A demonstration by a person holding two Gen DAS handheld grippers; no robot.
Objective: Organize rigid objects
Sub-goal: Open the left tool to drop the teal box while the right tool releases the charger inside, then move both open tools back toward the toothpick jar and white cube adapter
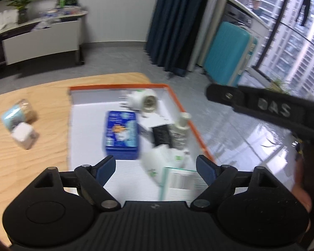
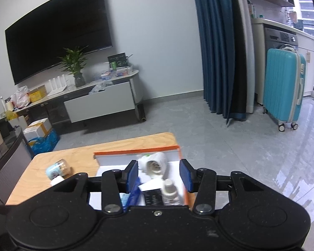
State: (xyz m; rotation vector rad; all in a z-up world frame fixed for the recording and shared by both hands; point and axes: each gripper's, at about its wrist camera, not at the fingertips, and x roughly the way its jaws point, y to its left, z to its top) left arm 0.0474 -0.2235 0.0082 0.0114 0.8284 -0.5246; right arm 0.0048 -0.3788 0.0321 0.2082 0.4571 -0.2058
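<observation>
Presently my left gripper (image 1: 156, 167) and right gripper (image 2: 159, 175) hang spread, empty, over the box (image 1: 195, 123); jar (image 1: 18, 113) and cube (image 1: 25, 136) lie left, unsorted.

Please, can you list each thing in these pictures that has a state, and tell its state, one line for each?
Left claw: open, holding nothing.
Right claw: open, holding nothing.
Orange tray: on the table, partly filled.
Blue box: lying flat in the tray.
White lamp socket: on its side in the tray.
Small bottle: in the tray, capped.
Jar: on its side on the table, outside the tray.
White cube: on the table, beside the jar.
</observation>
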